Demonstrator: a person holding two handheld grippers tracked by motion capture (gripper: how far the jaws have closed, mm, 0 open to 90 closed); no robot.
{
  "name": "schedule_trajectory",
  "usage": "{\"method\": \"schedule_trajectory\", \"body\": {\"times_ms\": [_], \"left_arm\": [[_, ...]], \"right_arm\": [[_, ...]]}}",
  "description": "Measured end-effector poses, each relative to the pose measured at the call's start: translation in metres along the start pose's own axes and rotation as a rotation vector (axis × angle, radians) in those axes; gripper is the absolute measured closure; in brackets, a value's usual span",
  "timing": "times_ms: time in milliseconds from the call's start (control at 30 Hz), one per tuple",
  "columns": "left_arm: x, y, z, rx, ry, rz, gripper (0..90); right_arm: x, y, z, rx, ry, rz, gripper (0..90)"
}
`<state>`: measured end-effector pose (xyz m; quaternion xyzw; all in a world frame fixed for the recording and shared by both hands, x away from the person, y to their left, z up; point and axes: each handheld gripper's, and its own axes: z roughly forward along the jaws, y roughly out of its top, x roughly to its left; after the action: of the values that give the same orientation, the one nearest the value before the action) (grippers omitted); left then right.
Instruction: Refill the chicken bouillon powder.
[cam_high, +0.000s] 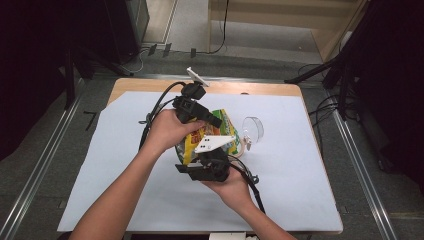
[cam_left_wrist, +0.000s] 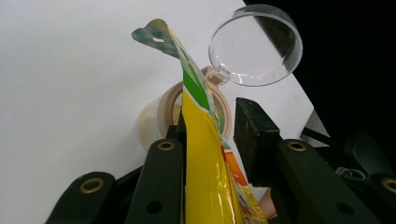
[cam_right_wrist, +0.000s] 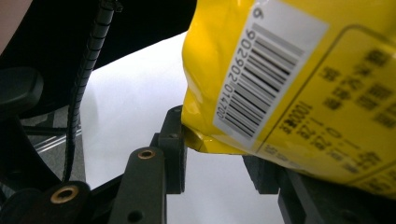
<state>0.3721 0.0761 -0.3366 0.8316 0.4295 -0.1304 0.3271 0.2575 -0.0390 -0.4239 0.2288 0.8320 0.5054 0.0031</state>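
Note:
A yellow and green snack bag is held up over the table between my two grippers. My left gripper comes at it from the far side. In the left gripper view the bag stands edge-on between the jaws of the left gripper, its hang-hole tab at the top, and the pads press on it. My right gripper grips it from the near side. The right gripper view has the bag's barcoded corner pinched in the right gripper.
A small beige jar stands just right of the bag with its clear round lid hinged open; from the left gripper its rim and lid lie beyond the bag. A white sheet covers the wooden table.

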Motion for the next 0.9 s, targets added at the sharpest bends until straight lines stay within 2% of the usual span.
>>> {"method": "schedule_trajectory", "body": {"times_ms": [900], "left_arm": [[0.0000,-0.0003,0.0012,-0.003,0.008,0.006,72.1]], "right_arm": [[-0.0004,-0.0004,0.0008,0.004,-0.005,-0.002,64.6]]}}
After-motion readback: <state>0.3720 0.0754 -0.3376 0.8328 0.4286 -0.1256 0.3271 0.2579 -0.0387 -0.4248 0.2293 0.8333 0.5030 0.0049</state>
